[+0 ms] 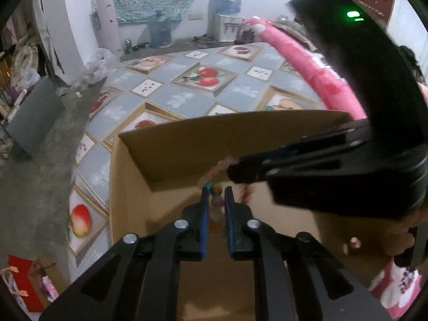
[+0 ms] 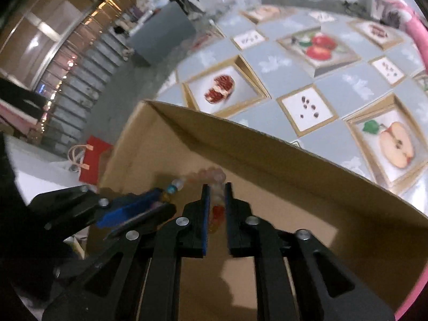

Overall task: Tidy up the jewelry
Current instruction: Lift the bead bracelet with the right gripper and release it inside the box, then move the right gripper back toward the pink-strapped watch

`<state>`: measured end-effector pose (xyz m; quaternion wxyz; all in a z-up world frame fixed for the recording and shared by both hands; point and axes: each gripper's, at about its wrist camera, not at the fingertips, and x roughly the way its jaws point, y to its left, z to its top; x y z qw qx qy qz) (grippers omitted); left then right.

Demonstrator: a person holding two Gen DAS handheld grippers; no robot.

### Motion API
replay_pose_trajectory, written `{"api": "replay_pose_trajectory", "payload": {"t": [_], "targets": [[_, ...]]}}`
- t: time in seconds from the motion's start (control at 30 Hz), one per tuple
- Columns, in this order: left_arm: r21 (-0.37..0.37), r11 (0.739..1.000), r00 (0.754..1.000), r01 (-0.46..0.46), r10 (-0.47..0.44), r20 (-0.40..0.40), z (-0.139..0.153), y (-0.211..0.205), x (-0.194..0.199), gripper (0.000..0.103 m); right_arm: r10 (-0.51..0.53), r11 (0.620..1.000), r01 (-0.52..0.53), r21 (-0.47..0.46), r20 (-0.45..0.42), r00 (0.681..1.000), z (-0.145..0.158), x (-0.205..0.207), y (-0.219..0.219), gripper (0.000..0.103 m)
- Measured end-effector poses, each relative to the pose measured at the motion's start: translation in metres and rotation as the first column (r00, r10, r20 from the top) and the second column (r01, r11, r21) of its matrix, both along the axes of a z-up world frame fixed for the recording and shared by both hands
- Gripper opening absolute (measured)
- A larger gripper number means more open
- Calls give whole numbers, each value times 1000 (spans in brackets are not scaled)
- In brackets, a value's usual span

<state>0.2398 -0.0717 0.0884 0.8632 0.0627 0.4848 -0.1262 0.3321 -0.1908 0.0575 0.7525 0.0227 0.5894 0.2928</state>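
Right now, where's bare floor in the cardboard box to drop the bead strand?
Free: the box floor between the right gripper and the far wall, and the near-left floor beside the left gripper. Crowded: the middle, where both grippers pinch the bead strand. One loose bead sits near the right edge.

Both grippers (image 1: 216, 191) (image 2: 216, 187) down-tilted, jaws nearly closed
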Motion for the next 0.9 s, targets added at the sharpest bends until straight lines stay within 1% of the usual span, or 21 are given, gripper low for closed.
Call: {"api": "replay_pose_trajectory", "payload": {"t": [0.07,0.1,0.17,0.2,0.27,0.3,0.33,0.37,0.4,0.47,0.5,0.57,0.6,0.63,0.67,0.7,0.77,0.83,0.87,0.9], "targets": [[-5,1000,1000,-22,22,6,-1,5,3,20,2,1000,-2,-11,15,1000,-3,0,2,12],[-22,999,999,-32,33,11,1,9,2,21,-3,1000,3,-4,23,1000,-2,-1,0,12],[-49,998,998,-47,48,35,7,15,-2,27,-5,1000,4,28,34,999,2,-4,-6,12],[-56,997,997,-54,57,52,11,19,-5,29,-15,999,14,29,49,999,6,-8,-10,13],[-71,995,993,-66,73,91,21,25,-14,38,-26,999,23,42,78,997,16,-13,-17,15],[-80,994,990,-70,79,116,28,29,-22,41,-35,998,30,50,101,994,24,-19,-23,15],[-85,994,988,-73,84,130,32,30,-25,47,-43,998,37,55,119,992,30,-23,-27,17],[-91,993,984,-78,91,152,38,34,-33,53,-53,997,45,59,140,989,36,-28,-31,22],[-98,992,980,-80,96,172,44,37,-42,55,-70,996,59,66,179,981,47,-40,-39,24],[-117,990,974,-78,101,204,54,41,-59,63,-99,994,82,78,243,965,64,-61,-51,38],[-125,989,971,-76,102,216,58,44,-68,65,-113,992,92,88,279,954,74,-74,-57,42],[-141,987,963,-76,109,245,65,50,-90,74,-146,988,116,106,341,929,88,-100,-66,56],[-149,986,958,-76,114,262,67,52,-102,76,-159,986,126,112,370,915,94,-112,-69,59],[-158,985,955,-76,117,272,68,55,-114,78,-172,984,137,114,399,901,99,-126,-72,65],[-164,984,954,-74,118,274,68,56,-122,80,-180,983,146,111,419,890,102,-136,-74,71],[-171,982,955,-74,119,272,67,57,-131,81,-190,982,161,103,451,872,105,-153,-75,73],[-198,977,958,-82,132,256,62,59,-148,84,-204,979,177,101,483,851,104,-174,-76,83],[-235,969,964,-79,134,229,54,61,-160,85,-208,978,191,87,503,839,100,-191,-75,90],[-258,963,970,-71,127,209,48,61,-168,85,-210,976,208,63,518,829,97,-200,-74,92],[-264,962,974,-69,122,191,42,60,-174,85,-210,974,225,39,540,815,94,-208,-73,94]]}}
